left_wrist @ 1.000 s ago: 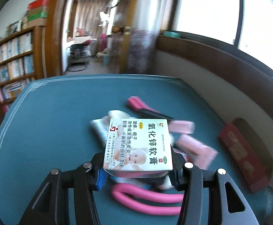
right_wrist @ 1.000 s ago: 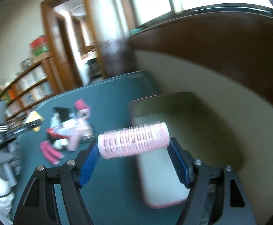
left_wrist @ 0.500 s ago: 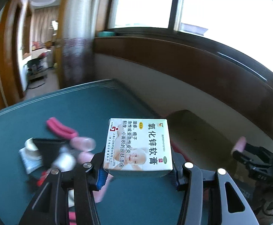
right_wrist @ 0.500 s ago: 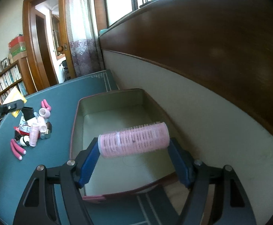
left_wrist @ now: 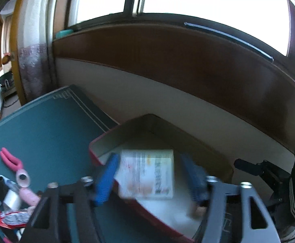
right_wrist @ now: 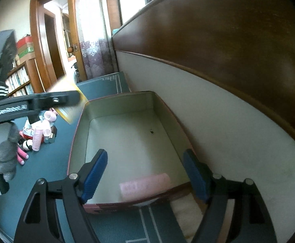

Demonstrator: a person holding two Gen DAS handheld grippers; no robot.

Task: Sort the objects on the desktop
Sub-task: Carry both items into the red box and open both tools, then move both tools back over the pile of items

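A white medicine box point(left_wrist: 147, 174), blurred, hangs loose between the blue pads point(left_wrist: 105, 182) of my left gripper point(left_wrist: 150, 182), whose jaws are opening over the red tin point(left_wrist: 99, 141). Neither pad touches it. In the right wrist view the same box shows as a yellow blur point(right_wrist: 70, 103) at the tin's far left corner. My right gripper point(right_wrist: 145, 172) hovers over the tin's near end with its jaws opening. A pink hair roller point(right_wrist: 145, 186), blurred, lies free below its pads inside the tin point(right_wrist: 76, 131).
On the green table top point(left_wrist: 46, 125), left of the tin, lies a pile of pink rollers, clips and small packets point(right_wrist: 40, 133). A cream wall point(right_wrist: 228, 121) with a brown ledge runs along the tin's right side. A grey-gloved hand point(right_wrist: 3, 154) holds the left gripper.
My left gripper swung right from the pile to over the tin and let go of the medicine box. My right gripper released the roller, which dropped into the tin.
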